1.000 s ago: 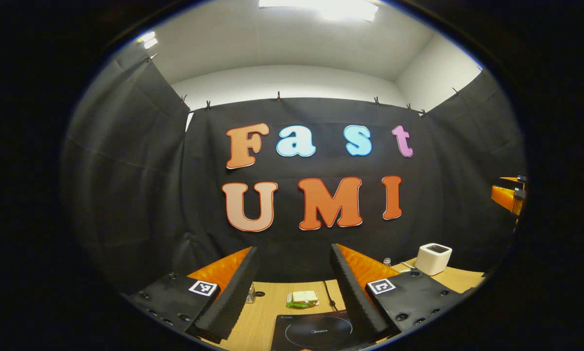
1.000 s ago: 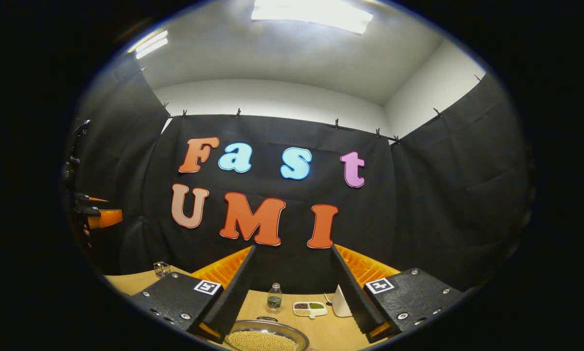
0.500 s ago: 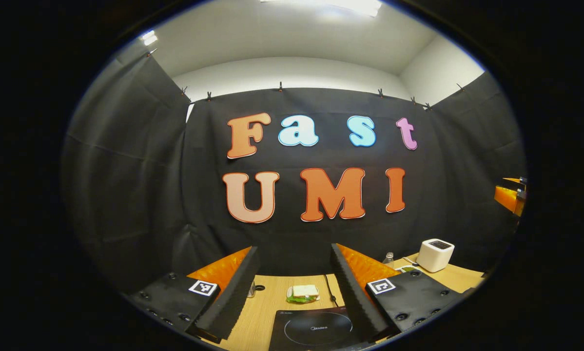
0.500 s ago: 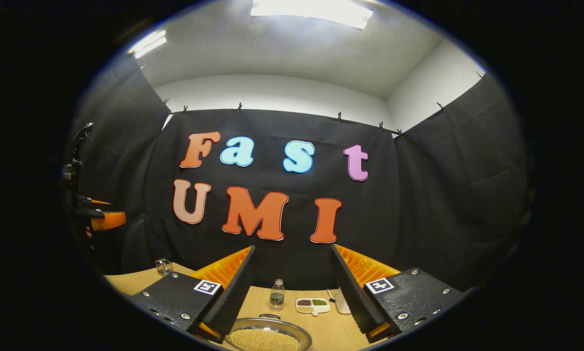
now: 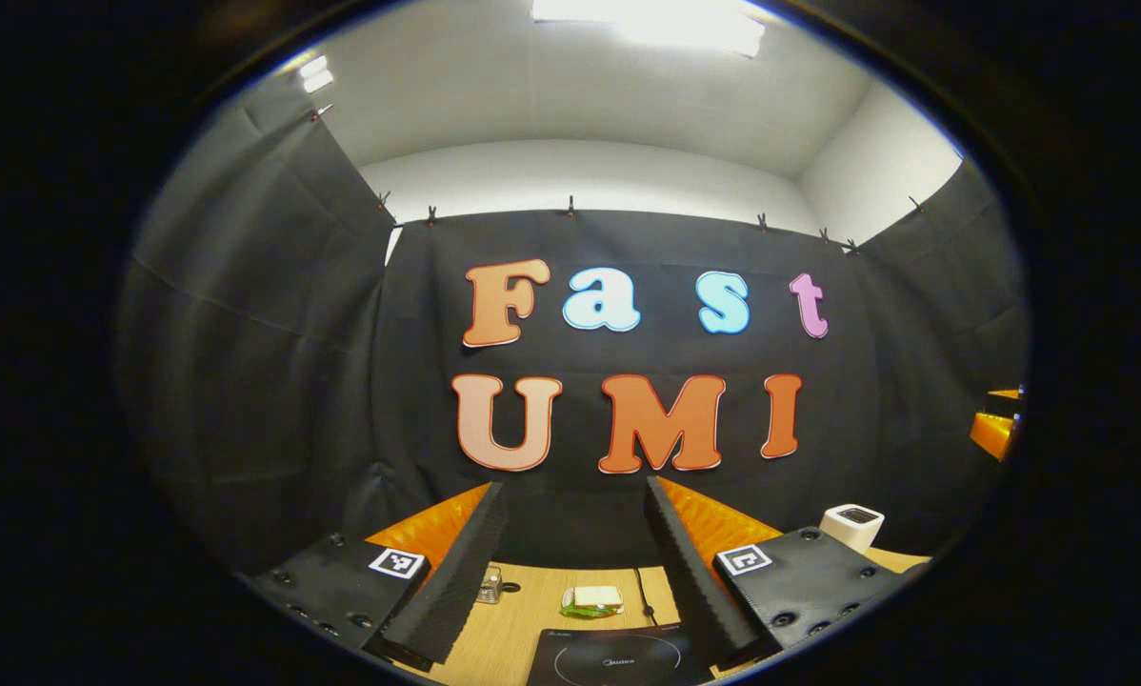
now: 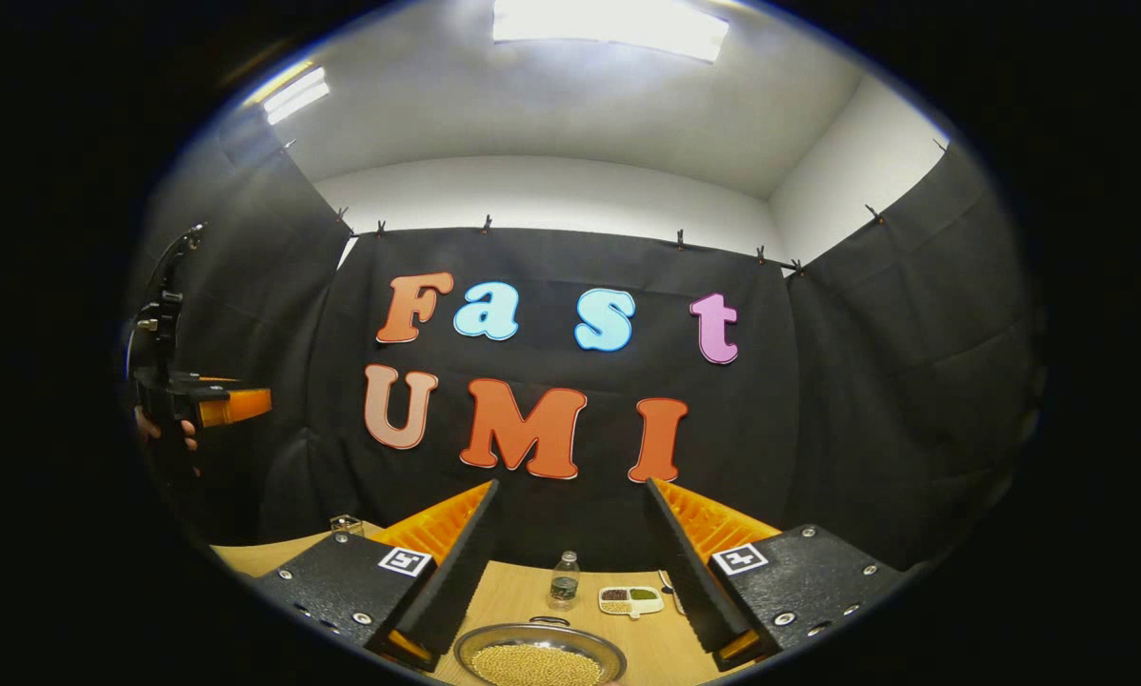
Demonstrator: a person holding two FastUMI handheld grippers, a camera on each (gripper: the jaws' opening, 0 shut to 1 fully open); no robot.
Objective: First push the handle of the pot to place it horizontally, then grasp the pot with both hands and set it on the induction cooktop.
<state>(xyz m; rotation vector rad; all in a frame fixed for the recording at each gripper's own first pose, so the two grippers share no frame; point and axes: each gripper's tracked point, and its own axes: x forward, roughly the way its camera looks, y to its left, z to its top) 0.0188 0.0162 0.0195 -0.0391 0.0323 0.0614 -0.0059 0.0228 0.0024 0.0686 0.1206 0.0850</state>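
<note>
Your left claw is held high with its two black-padded fingers spread apart and nothing between them. In the left gripper view, a small clear glass container sits at seven o'clock on the light wooden bench, a sandwich on a green wrapper at six, the flat black induction cooktop nearest you at six, and a white box-shaped appliance at four. Your right claw is also spread apart and empty. In the right gripper view, your left claw shows at nine o'clock, the round metal pot filled with pale beans lies at six, with a small clear bottle and a white divided dish beyond it.
</note>
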